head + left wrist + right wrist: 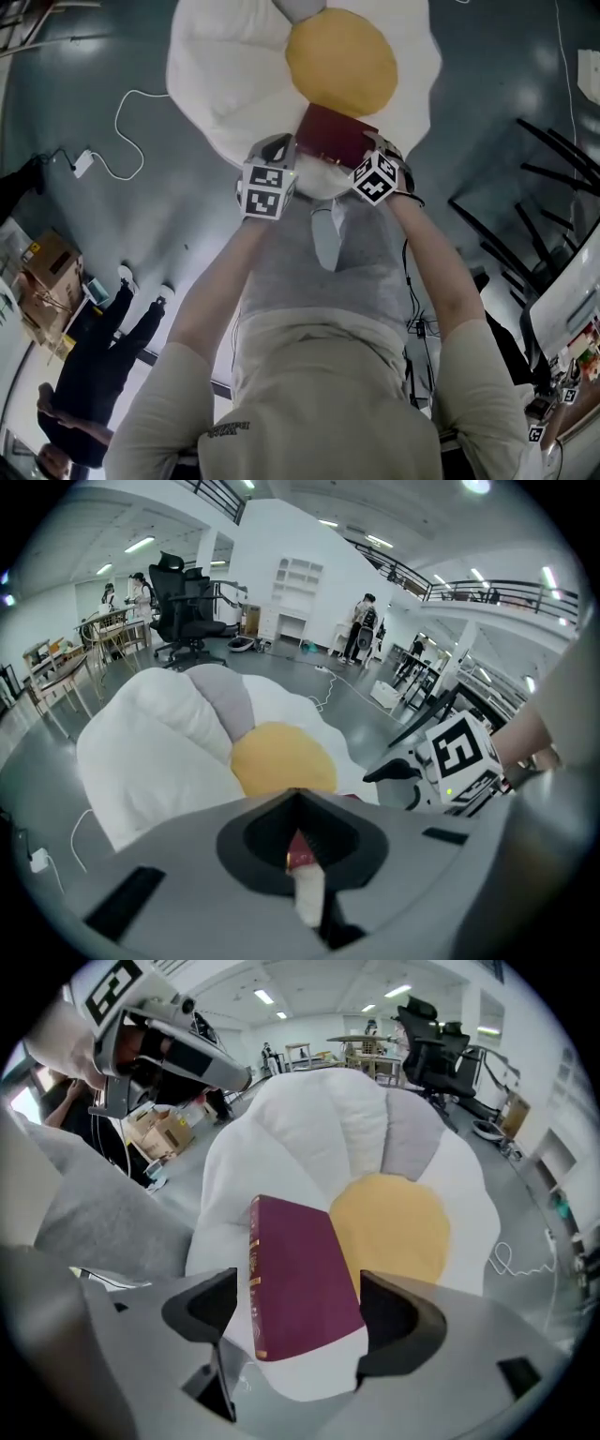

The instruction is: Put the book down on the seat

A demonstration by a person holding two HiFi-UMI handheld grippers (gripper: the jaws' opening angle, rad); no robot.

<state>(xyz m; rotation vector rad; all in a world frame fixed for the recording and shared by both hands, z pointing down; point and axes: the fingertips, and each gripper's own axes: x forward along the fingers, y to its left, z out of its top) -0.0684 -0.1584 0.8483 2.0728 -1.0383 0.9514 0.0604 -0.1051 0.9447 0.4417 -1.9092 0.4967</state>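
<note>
In the head view the seat [216, 84] runs off the top edge, and the book [333, 131] loses its near edge behind the left tongs [286, 148] and right tongs [375, 148]. In the left gripper view, the tongs' own body hides all but a red sliver of the book. Distant people [361, 630] there are too small to make out.

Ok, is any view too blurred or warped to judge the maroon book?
Right gripper view: maroon hardcover book sharp, evenly lit, no glare, picture rim warped. Left gripper view: close-up soft, only a red sliver of it shows. Head view: sharp, edges bowed.
</note>
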